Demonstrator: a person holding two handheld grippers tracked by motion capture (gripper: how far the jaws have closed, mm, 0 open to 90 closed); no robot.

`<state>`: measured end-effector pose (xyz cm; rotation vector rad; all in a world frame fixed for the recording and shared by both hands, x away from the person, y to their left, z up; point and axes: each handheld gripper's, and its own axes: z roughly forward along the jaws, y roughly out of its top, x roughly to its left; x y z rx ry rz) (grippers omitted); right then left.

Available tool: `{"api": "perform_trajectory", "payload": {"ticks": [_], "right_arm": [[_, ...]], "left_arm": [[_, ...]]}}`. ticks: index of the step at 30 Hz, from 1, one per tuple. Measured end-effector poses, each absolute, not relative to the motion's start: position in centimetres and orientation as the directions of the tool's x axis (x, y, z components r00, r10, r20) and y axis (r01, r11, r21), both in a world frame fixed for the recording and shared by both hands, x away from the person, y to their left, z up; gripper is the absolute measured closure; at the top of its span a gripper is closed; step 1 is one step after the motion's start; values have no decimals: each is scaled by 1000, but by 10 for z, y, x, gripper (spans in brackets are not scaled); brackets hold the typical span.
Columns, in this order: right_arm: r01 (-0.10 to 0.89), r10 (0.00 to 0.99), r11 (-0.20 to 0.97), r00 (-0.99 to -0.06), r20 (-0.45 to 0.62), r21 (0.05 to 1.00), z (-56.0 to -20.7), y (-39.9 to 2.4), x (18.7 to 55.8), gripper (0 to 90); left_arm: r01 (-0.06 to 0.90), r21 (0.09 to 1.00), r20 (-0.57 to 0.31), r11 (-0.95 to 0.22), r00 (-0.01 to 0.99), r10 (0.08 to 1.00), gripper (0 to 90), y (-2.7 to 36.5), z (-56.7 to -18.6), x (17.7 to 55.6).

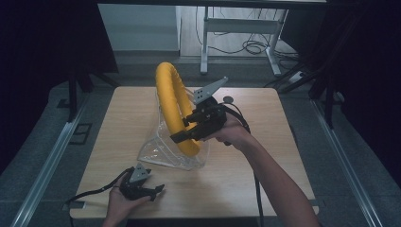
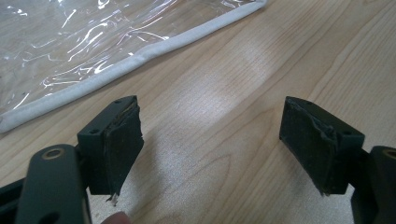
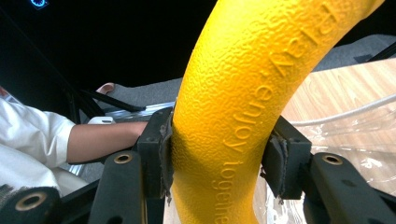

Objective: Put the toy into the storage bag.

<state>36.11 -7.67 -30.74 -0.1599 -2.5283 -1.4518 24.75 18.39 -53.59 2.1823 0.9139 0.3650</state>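
A big yellow ring (image 1: 174, 106) stands up on its edge above the middle of the wooden table (image 1: 123, 127). It looks soft and bumpy, like foam. In the right gripper view, the yellow ring (image 3: 243, 107) has raised words along its side, and I can read "enjoy" there.

The bottom of the ring sits in or against a clear plastic bag (image 1: 163, 151). I cannot tell which. The bag lies crumpled on the table under the ring. It has a pale white trim along its edge (image 2: 140, 53).

The right gripper (image 1: 187, 133) holds the ring near its lower part. Its two black jaws press on both sides of the yellow foam and squeeze it tight. The person's right hand (image 1: 231, 132) holds this gripper up over the table, and the arm reaches in from the bottom right. A grey three-cornered plate (image 1: 208, 90) sticks up on top of it.

The left gripper (image 1: 158, 190) rests low near the front edge of the table, well apart from the ring. Its jaws stand wide apart with only bare wood between them. The left hand (image 1: 124, 203) holds it. The edge of the bag lies just past the tips of its jaws.

In the right gripper view, a white sleeve (image 3: 28, 140) and a forearm show behind the ring.
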Motion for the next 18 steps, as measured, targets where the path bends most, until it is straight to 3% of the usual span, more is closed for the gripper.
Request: {"api": "perform_trajectory", "payload": {"ticks": [18], "right_arm": [[237, -16, 551, -956, 294, 800, -336, -66, 374, 501]], "left_arm": [[499, 722, -18, -480, 707, 707, 211, 184, -536, 248]]}}
